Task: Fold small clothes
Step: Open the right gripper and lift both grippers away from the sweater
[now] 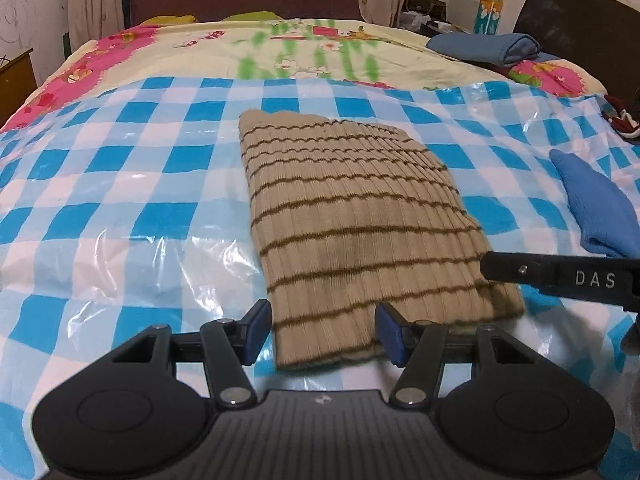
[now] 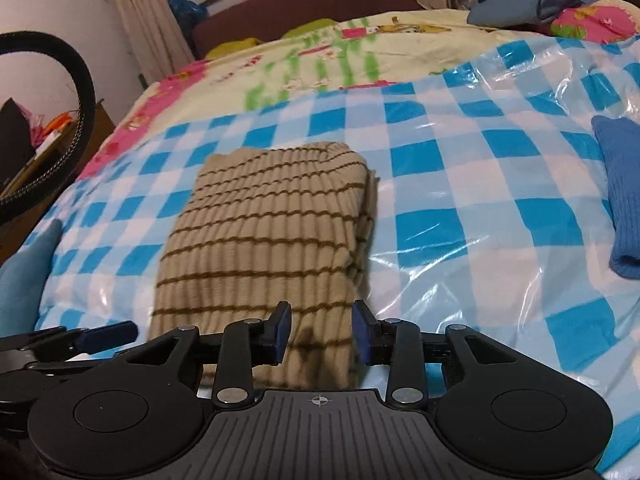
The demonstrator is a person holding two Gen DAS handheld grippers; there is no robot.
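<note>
A folded beige ribbed garment with thin brown stripes [image 1: 352, 216] lies flat on the blue-and-white checked plastic sheet [image 1: 120, 184]; it also shows in the right wrist view [image 2: 264, 248]. My left gripper [image 1: 322, 330] is open, its fingers either side of the garment's near left edge, holding nothing. My right gripper [image 2: 322, 332] is open over the garment's near right corner and holds nothing. The right gripper's finger [image 1: 560, 276] shows in the left wrist view beside the garment's right edge. The left gripper's finger [image 2: 104, 334] shows at the left of the right wrist view.
A blue knitted garment [image 1: 596, 208] lies to the right on the sheet, also in the right wrist view [image 2: 624, 200]. A folded grey-blue cloth [image 1: 484, 48] sits at the far right of the bed. A floral bedspread [image 1: 280, 52] lies beyond the sheet. A black cable loop [image 2: 76, 92] hangs left.
</note>
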